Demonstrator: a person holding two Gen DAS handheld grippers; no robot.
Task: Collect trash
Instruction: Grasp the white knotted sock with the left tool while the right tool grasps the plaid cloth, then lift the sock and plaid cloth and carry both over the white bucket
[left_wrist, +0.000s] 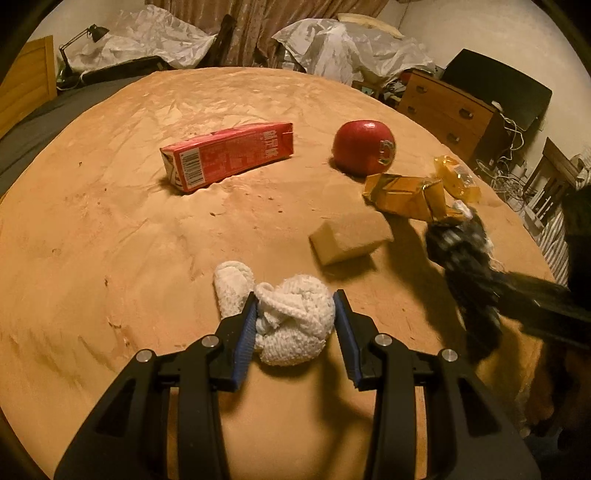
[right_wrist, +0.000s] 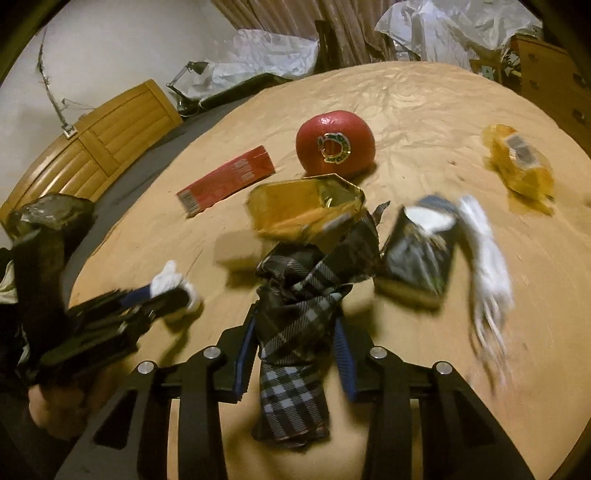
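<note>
White knitted cloth (left_wrist: 291, 321) is sitting clamped between the blue pads of the left gripper (left_wrist: 295, 314), low over the tan bedspread (left_wrist: 129, 229). The right gripper (right_wrist: 295, 325) is clenching a dark plaid bag (right_wrist: 295, 314), from which a gold wrapper (right_wrist: 295, 210) is spilling. Beyond are lying a sponge (left_wrist: 349, 238), a red carton (left_wrist: 229, 155) and a red apple (left_wrist: 364, 147).
</note>
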